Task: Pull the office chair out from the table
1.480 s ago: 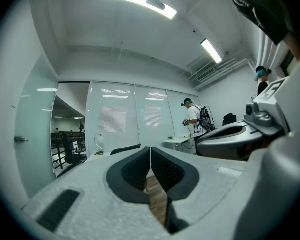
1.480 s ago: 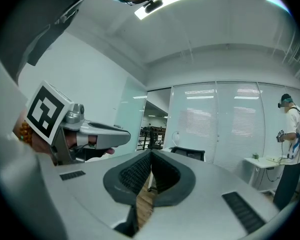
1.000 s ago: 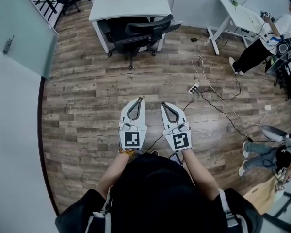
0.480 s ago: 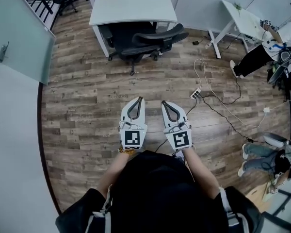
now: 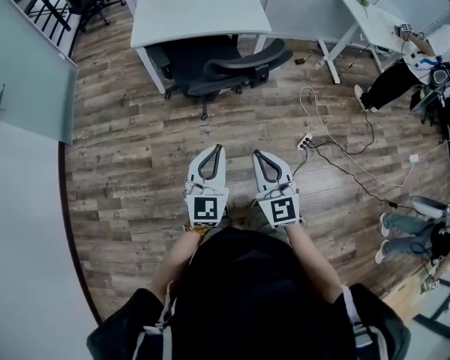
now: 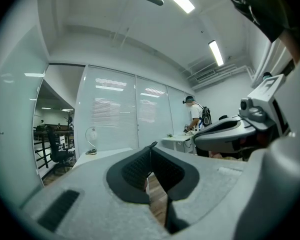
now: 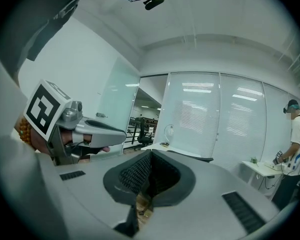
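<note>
You held the left tongs (image 5: 218, 148) and the right tongs (image 5: 256, 154) pinched shut with nothing in them, side by side and level above the wood floor (image 5: 127, 148). The office chair (image 5: 210, 62) stood well ahead, its seat tucked partly under the white counter (image 5: 202, 10). To do this well, you needed to get close first and part the jaws only near the backrest (image 5: 244, 60). Then you had to grip its edge squarely and avoid the cable (image 5: 322, 137) on your right.
</note>
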Action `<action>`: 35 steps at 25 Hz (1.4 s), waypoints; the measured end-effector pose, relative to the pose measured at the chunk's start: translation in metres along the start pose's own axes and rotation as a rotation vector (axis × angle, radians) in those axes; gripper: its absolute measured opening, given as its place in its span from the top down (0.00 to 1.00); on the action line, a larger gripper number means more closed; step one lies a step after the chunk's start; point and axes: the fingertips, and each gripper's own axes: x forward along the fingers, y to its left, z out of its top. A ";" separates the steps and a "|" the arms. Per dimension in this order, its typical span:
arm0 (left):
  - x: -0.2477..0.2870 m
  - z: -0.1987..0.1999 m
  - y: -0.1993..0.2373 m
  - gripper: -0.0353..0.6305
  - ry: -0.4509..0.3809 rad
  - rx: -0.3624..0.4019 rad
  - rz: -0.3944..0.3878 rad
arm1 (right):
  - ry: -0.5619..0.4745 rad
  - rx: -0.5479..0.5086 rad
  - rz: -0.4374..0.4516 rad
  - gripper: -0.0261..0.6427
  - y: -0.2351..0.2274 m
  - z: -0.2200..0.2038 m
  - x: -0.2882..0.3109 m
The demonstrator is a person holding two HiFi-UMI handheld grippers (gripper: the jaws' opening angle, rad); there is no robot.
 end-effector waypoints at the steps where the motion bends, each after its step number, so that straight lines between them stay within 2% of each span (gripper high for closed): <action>1: 0.004 -0.001 0.001 0.91 0.000 0.003 -0.003 | -0.002 0.001 0.000 0.95 -0.002 0.000 0.003; 5: 0.022 0.000 0.005 0.91 -0.005 0.031 -0.007 | -0.006 0.010 0.009 0.95 -0.013 -0.002 0.019; 13: 0.064 -0.001 0.012 0.91 0.014 0.058 0.035 | -0.067 0.017 0.064 0.95 -0.042 -0.005 0.060; 26: 0.170 -0.010 -0.005 0.91 0.105 0.084 0.136 | -0.059 -0.017 0.191 0.95 -0.154 -0.035 0.104; 31: 0.206 -0.019 -0.012 0.91 0.160 0.155 0.182 | -0.060 -0.122 0.268 0.95 -0.199 -0.057 0.121; 35: 0.223 -0.042 -0.008 0.91 0.250 0.287 0.208 | -0.062 -0.308 0.362 0.95 -0.227 -0.077 0.138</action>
